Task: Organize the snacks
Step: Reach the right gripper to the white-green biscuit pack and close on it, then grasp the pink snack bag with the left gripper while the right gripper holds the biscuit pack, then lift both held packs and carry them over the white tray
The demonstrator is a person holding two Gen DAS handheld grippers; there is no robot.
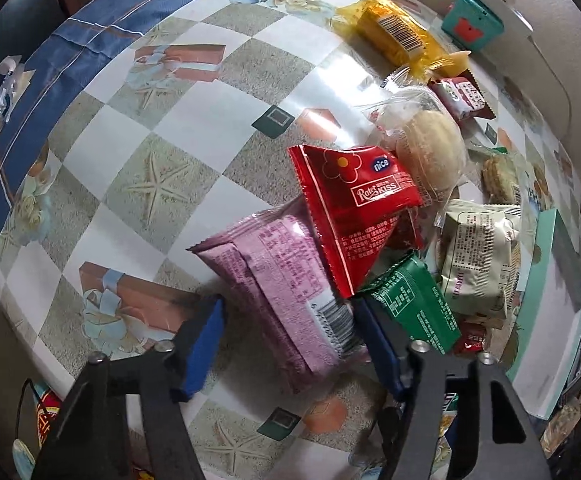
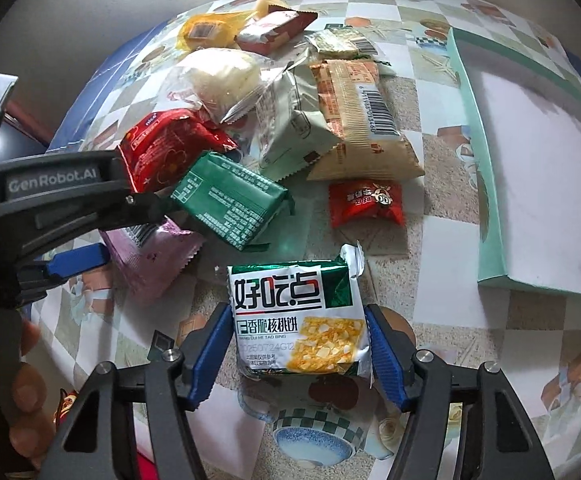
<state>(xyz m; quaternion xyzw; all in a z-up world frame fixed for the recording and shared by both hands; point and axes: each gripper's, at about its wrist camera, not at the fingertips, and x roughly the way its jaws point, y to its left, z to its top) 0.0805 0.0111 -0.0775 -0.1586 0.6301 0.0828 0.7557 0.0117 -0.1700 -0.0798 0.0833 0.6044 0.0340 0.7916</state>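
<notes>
**Snacks being picked from the pile, one in each gripper's reach**

Snacks are lying in a loose heap on the patterned table (image 1: pixel 138 184), well short of sorted.

Left wrist view: the left gripper (image 1: pixel 286 332) is straddling the pink packet (image 1: pixel 274 280), its blue fingers (image 1: pixel 204 344) standing apart on either side of the wrapper, with a gap showing on the left side. No grip looks made yet. A red packet (image 1: pixel 354 208) is leaning on top of the pink one, and a green packet (image 1: pixel 414 304) is lying just beside the right finger. This step looks like lining up a grasp; the next move probably calls for closing squarely on the pink packet without dragging the red one along.

Right wrist view: the right gripper (image 2: pixel 296 344) is framing a white-and-green biscuit packet (image 2: pixel 298 320), face up, apart from the heap. Its fingers (image 2: pixel 386 356) are sitting right at the packet's edges; whether they are pressing it I cannot tell. A pale green box (image 2: pixel 530 168) is lying open to the right, seemingly the place to carry it.
</notes>
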